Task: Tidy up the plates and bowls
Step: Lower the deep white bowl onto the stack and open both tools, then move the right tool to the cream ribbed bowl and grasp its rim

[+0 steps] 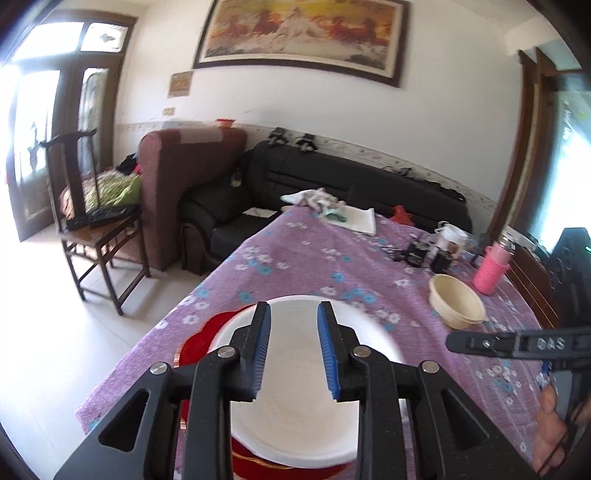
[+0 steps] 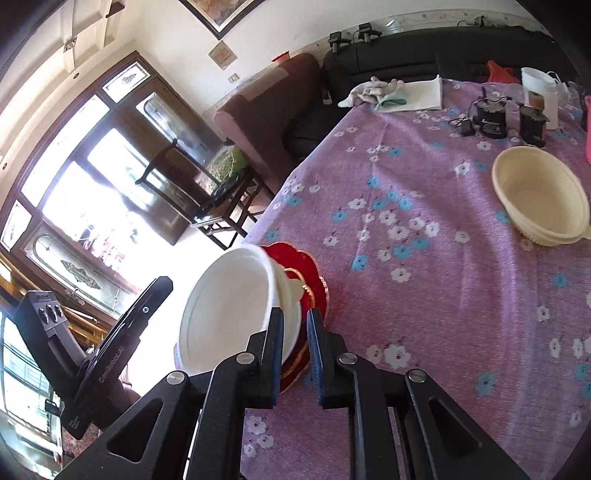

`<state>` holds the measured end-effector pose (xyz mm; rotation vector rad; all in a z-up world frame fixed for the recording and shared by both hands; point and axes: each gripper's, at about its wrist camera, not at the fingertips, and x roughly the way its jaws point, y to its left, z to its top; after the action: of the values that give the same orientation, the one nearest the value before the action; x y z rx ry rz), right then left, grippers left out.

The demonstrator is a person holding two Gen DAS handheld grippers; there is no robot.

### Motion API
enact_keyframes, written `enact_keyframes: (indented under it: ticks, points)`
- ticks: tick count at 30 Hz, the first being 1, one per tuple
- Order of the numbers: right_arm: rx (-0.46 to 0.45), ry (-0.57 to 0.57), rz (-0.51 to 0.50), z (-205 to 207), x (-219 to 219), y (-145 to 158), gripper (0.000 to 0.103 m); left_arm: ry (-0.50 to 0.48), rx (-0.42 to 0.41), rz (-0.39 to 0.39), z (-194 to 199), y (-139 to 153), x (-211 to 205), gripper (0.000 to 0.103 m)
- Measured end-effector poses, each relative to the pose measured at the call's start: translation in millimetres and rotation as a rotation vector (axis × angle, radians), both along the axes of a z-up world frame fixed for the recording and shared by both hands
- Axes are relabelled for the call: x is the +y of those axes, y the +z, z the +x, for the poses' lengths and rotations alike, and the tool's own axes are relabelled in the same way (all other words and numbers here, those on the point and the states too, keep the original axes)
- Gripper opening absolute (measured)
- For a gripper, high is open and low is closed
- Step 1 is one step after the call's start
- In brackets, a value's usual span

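white bowl (image 2: 229,306) on red plate (image 2: 308,271), mouth tilted toward window.

The red plate (image 1: 201,334) lies mostly hidden under the white bowl (image 1: 295,387); the framed painting (image 1: 306,33) is cut off at top.

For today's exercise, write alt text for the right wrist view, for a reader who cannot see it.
The right gripper points down at a white bowl on a red plate near the edge of a table with a purple flowered cloth. A cream bowl sits farther back on the right.
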<state>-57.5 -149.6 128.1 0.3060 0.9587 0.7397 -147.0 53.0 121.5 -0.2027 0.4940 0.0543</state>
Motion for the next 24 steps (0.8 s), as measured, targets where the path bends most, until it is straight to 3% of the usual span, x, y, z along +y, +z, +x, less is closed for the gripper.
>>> enact_keyframes:
  ticks: [7,13,17,24]
  points:
    - [0.02,-0.173,0.016,14,-85,-11,0.015,-0.241,0.015,0.053,6,-2,-89,0.035]
    - [0.073,-0.373,0.058,33,-156,-22,0.016,-0.442,0.18,0.049,39,-49,-158,0.038]
    - [0.129,-0.47,0.085,53,-183,-34,0.02,-0.466,0.287,0.045,64,-85,-176,0.038]
    - [0.236,-0.56,0.098,93,-185,-63,0.021,-0.452,0.328,0.064,65,-107,-174,0.038]
